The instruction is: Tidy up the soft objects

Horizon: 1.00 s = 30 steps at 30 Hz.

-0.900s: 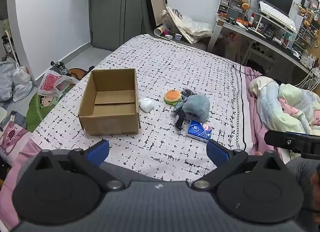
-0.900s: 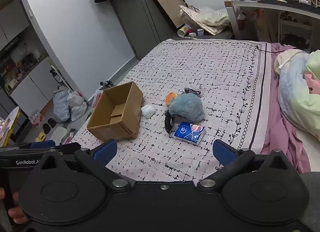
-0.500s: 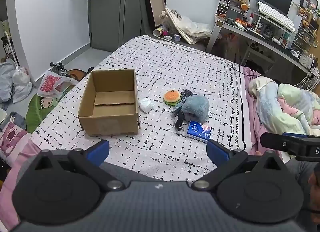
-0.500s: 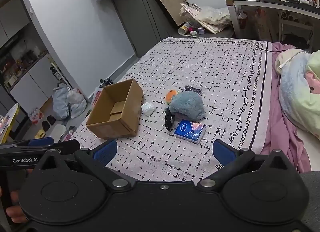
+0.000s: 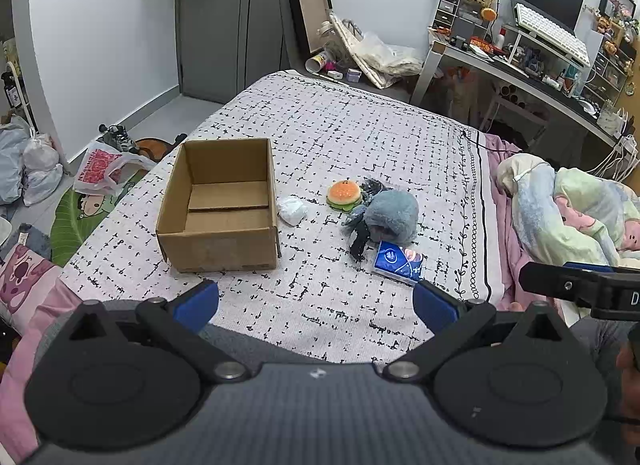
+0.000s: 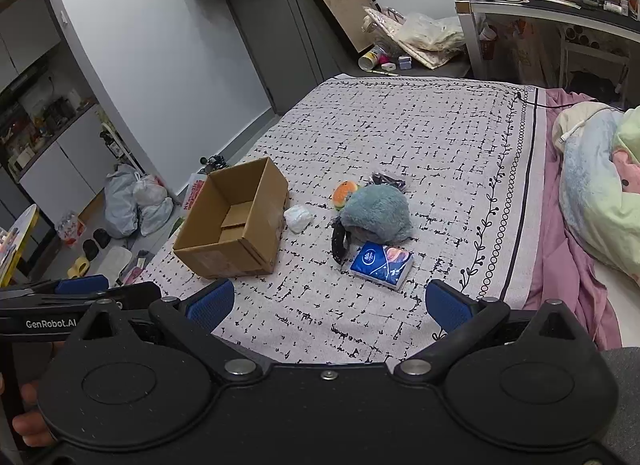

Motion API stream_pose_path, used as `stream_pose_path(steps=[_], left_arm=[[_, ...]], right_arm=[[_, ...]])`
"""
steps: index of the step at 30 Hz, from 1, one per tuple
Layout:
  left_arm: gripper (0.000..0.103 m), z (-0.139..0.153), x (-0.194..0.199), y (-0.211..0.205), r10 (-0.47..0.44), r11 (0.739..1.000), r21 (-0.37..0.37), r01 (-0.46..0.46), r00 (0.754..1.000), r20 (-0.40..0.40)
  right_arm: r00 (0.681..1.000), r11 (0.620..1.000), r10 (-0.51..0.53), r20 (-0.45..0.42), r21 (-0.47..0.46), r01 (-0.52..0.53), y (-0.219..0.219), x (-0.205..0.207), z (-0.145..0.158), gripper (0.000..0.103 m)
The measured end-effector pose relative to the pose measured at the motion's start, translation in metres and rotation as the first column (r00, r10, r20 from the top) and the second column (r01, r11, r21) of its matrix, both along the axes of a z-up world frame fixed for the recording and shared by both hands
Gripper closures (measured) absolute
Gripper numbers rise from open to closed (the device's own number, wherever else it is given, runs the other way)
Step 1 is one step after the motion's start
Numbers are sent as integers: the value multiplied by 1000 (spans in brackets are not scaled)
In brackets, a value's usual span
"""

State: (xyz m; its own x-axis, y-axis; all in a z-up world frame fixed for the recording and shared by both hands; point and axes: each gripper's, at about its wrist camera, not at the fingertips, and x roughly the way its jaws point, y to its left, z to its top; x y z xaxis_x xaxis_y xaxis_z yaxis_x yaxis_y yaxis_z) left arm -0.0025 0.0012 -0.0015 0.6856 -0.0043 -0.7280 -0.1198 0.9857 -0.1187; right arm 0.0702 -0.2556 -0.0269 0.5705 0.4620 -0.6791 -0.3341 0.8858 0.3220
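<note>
An open, empty cardboard box (image 5: pixel 224 205) (image 6: pixel 236 225) sits on the patterned bedspread. To its right lie a white crumpled wad (image 5: pixel 292 209) (image 6: pixel 298 218), an orange burger plush (image 5: pixel 343 194) (image 6: pixel 345 193), a blue-grey fluffy plush (image 5: pixel 390 217) (image 6: pixel 376 213) with a dark item against it, and a blue tissue pack (image 5: pixel 399 261) (image 6: pixel 382 265). My left gripper (image 5: pixel 316 303) is open and empty, over the bed's near edge. My right gripper (image 6: pixel 328 303) is open and empty, short of the tissue pack.
A bundled pastel blanket (image 5: pixel 568 209) lies at the bed's right side. Bags (image 6: pixel 136 201) and clutter cover the floor at left. A desk (image 5: pixel 520 69) with a monitor stands at back right. A black cable (image 5: pixel 480 143) lies on the bed's far right.
Both grippers have drifted slightly; the view of the bed shifted a little. Nothing on the bed moved and both stay open.
</note>
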Motion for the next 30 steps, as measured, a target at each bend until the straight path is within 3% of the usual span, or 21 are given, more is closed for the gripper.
stream_pose_path(steps=[30], left_arm=[[1, -2, -2, -2, -3, 1000, 2, 3, 1000, -6]], right_arm=[[1000, 1000, 1, 8, -1, -1, 0, 1, 2, 0]])
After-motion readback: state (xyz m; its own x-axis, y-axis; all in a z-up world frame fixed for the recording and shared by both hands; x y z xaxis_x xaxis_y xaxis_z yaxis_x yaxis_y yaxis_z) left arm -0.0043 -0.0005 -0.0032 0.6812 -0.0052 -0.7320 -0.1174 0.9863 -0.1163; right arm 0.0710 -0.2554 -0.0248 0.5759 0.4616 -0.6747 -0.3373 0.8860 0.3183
